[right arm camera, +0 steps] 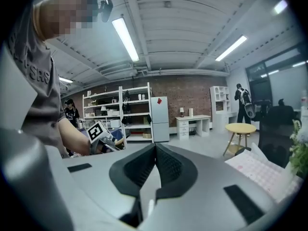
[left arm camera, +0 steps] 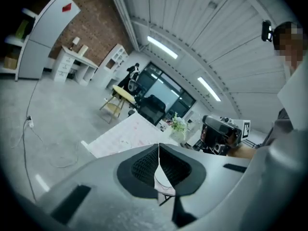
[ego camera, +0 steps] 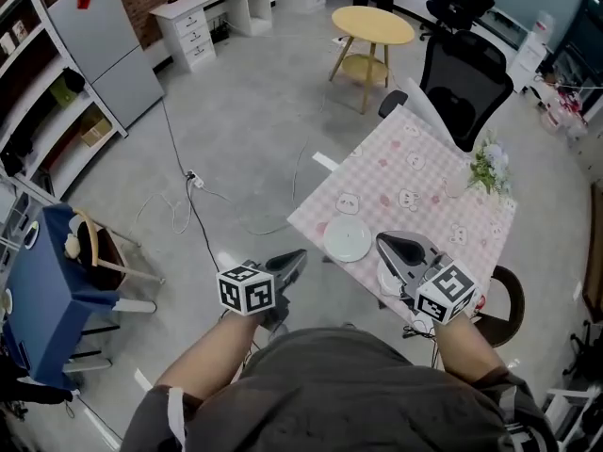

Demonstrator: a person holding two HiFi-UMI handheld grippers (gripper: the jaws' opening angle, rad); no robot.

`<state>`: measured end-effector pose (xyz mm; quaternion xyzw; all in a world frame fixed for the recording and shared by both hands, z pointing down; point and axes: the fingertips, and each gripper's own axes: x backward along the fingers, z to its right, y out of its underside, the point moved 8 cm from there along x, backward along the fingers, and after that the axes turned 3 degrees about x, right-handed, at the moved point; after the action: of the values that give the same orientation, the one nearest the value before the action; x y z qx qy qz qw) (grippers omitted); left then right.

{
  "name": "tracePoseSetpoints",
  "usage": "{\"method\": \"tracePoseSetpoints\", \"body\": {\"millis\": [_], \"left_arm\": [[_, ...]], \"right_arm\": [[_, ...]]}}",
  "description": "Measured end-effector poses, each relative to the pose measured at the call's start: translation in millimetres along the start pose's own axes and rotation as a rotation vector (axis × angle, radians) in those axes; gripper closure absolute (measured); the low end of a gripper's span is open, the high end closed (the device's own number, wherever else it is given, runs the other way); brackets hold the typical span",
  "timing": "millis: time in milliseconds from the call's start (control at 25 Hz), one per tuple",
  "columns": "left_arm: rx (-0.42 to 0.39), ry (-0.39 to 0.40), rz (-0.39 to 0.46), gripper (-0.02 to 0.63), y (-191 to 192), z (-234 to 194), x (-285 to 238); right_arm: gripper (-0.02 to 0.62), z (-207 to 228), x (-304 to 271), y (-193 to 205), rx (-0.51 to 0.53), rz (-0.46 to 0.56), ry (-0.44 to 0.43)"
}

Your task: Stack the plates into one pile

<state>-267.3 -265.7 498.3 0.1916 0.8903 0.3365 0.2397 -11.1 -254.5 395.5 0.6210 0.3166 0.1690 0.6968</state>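
Since your claws are shut: left claw (ego camera: 298, 255) and right claw (ego camera: 383, 242), both empty, need opening first.
Plate (ego camera: 347, 238): on surface (ego camera: 415, 172), between the claws, nearer the right.
Grip: take the rim level.

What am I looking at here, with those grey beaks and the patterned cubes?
No robot here: a person holds tongs, one pair in each hand. The head view comes from a camera on the person's head, looking down; the two gripper views come from cameras riding on the tongs. The left tongs and right tongs are both shut and empty; the marked cubes belong to them. On the table with its pink checked cloth are a white plate, a second plate partly hidden by the right tongs, and a small plant.
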Motion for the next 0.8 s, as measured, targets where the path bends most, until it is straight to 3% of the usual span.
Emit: {"method": "tracePoseSetpoints", "body": {"millis": [200,400,800], "left_arm": [[0.159,0.0,-0.1,0.584,10.0,-32.4,-44.9],[0.272,-0.062,-0.178,0.489,25.6,-64.9,-88.0],[0.348,-0.195,-0.3,0.408,59.8,-119.4,-149.4]], "right_arm": [[0.601,10.9,6.9,9.9,-0.022,-0.025,0.035],[0.601,29.2,17.1,25.2,-0.045,-0.046,0.059],[0.601,58.2,25.8,52.6,-0.086,-0.067,0.092]]}}
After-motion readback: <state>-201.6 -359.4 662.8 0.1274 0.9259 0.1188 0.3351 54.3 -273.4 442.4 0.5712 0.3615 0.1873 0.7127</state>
